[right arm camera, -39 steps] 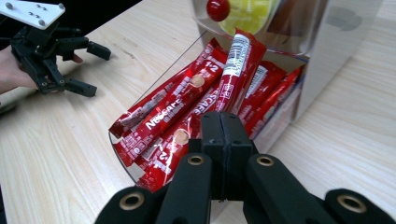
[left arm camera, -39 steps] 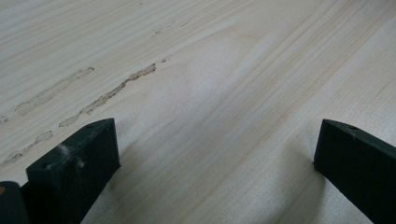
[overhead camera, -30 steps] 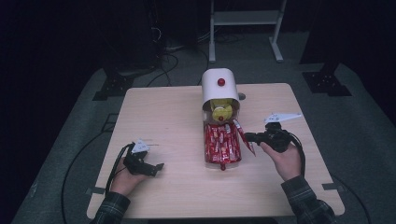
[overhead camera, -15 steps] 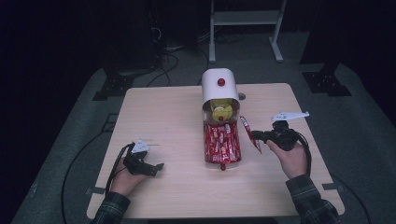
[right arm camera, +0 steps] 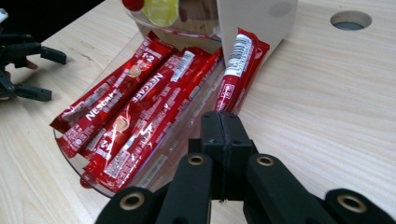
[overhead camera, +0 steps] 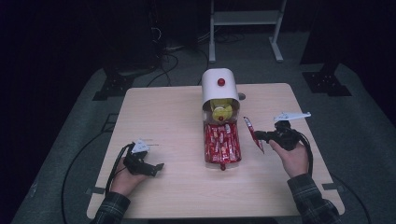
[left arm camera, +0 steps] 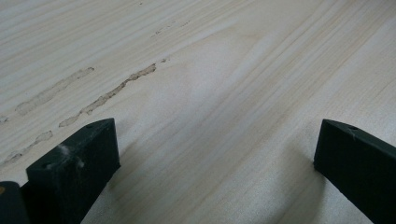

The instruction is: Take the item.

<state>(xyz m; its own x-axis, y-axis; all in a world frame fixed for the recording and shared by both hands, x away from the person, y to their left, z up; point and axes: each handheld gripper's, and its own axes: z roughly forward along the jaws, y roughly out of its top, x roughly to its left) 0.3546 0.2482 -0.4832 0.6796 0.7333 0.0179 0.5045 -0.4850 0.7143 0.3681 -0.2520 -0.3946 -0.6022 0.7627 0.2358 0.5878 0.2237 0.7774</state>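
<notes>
**Right claw clamps one red stick packet**

The right claw [right arm camera: 223,122] is pinched shut on the near end of a slim red foil stick packet [right arm camera: 236,70]. The packet's long axis runs away from the claw toward the white dispenser [overhead camera: 219,88], beside the clear tray of red sachets [overhead camera: 222,144]. The left claw [left arm camera: 210,158] gapes wide over the bare pale wooden desk [overhead camera: 163,112].

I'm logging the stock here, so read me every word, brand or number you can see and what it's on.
"NESCAFE": on the red foil stick sachets lying in the clear plastic tray.
Barcode and fine print on the red sachet held in the right claw: too small to read.
</notes>
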